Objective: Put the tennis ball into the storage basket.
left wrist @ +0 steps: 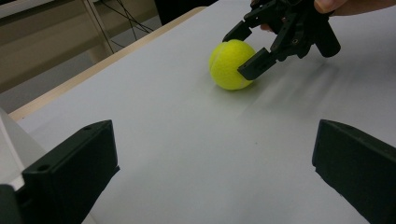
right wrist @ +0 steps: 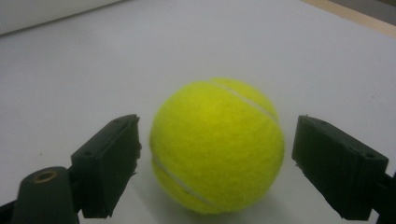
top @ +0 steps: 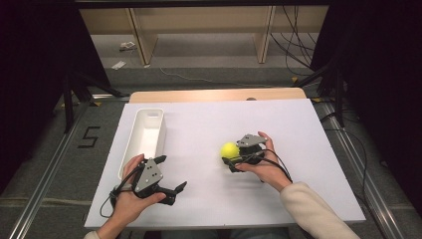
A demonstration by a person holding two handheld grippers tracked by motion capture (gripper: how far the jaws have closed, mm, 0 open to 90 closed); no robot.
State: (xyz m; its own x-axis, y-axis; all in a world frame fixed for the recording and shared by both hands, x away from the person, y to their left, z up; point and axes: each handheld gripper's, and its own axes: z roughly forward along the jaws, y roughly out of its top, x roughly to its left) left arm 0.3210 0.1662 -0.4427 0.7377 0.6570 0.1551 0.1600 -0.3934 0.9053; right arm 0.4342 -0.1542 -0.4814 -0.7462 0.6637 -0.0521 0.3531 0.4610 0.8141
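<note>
A yellow tennis ball [top: 229, 150] rests on the white table top [top: 209, 124], right of centre. My right gripper [top: 230, 161] is open around the ball, one jaw on each side with a small gap left to each. In the right gripper view the ball [right wrist: 217, 144] sits between the two black jaws. My left gripper [top: 170, 173] stands open near the front left of the table, with nothing between its jaws. In the left gripper view the ball [left wrist: 231, 64] and the right gripper [left wrist: 242, 52] lie ahead, beyond bare table.
A long white bin [top: 145, 137] lies at the table's left side, just beyond my left gripper; its corner [left wrist: 11, 144] shows at the left edge of the left gripper view. Wooden shelving and cables stand on the floor behind the table.
</note>
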